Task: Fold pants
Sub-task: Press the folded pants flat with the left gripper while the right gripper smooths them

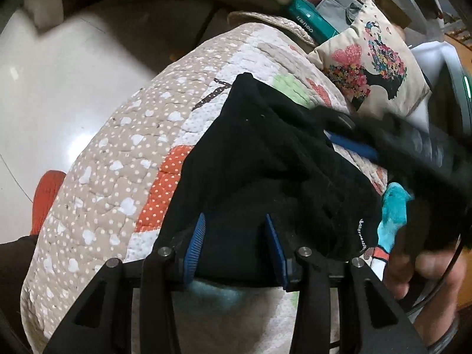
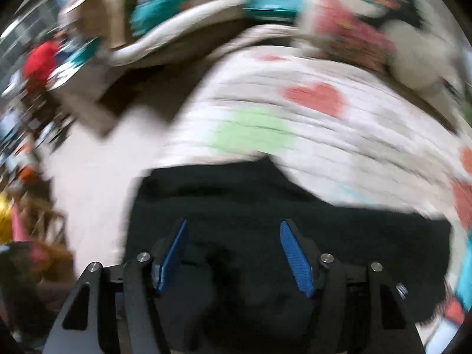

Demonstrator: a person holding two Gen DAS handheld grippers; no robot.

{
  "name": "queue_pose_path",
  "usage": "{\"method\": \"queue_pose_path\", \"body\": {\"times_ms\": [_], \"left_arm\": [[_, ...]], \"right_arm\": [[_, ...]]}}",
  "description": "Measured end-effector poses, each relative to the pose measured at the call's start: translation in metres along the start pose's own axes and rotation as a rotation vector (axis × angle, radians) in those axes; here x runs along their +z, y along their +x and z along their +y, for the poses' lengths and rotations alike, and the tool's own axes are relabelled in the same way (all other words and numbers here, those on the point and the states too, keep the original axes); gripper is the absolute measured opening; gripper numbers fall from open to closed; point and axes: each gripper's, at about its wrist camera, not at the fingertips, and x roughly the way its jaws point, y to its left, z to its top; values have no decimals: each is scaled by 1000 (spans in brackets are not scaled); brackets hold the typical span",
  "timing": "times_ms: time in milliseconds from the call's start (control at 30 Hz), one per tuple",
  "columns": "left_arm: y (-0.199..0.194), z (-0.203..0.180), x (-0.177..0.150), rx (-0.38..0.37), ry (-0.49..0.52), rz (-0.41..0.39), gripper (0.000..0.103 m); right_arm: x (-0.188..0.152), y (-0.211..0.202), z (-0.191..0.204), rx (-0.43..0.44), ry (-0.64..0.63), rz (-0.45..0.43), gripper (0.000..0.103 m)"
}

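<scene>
Black fleece pants (image 1: 259,159) lie bunched, partly doubled over, on a dotted patchwork quilt (image 1: 118,159); left gripper (image 1: 234,221) and right gripper (image 2: 233,227) hover over the cloth, jaws apart. Flattening and final folds seemingly remain.

Pants (image 1: 265,159): matt black knit cloth, slightly fuzzy. Quilt (image 1: 118,159): stitched, puckered cotton, matt. Floor (image 1: 44,94): glossy smooth tile. Left claw (image 1: 236,236): matt black plastic, ribbed blue pads (image 1: 194,242), bright metal pins.
</scene>
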Motion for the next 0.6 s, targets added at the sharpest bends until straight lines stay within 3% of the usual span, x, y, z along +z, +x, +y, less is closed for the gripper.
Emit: {"method": "queue_pose_path", "body": {"times_ms": [67, 100, 167, 233, 267, 367, 467, 533, 600], "left_arm": [[1, -2, -1, 7, 10, -6, 42], [1, -1, -1, 5, 7, -8, 42], [2, 1, -1, -2, 2, -10, 42], [3, 1, 0, -4, 6, -11, 42], [3, 1, 0, -1, 9, -11, 42], [3, 0, 0, -1, 3, -3, 42], [3, 1, 2, -10, -20, 7, 43], [3, 2, 3, -13, -35, 13, 43], [3, 2, 3, -12, -35, 13, 45]], "right_arm": [[13, 21, 28, 47, -106, 70, 70], [17, 35, 44, 26, -172, 106, 70], [23, 60, 64, -67, -273, 147, 68], [32, 92, 68, -235, -347, 195, 66], [37, 98, 64, -242, -336, 198, 75], [60, 86, 52, -323, -263, 113, 76], [80, 47, 10, -173, -21, -7, 76], [82, 28, -16, -222, 51, -28, 76], [78, 26, -25, -282, 27, -7, 76]]}}
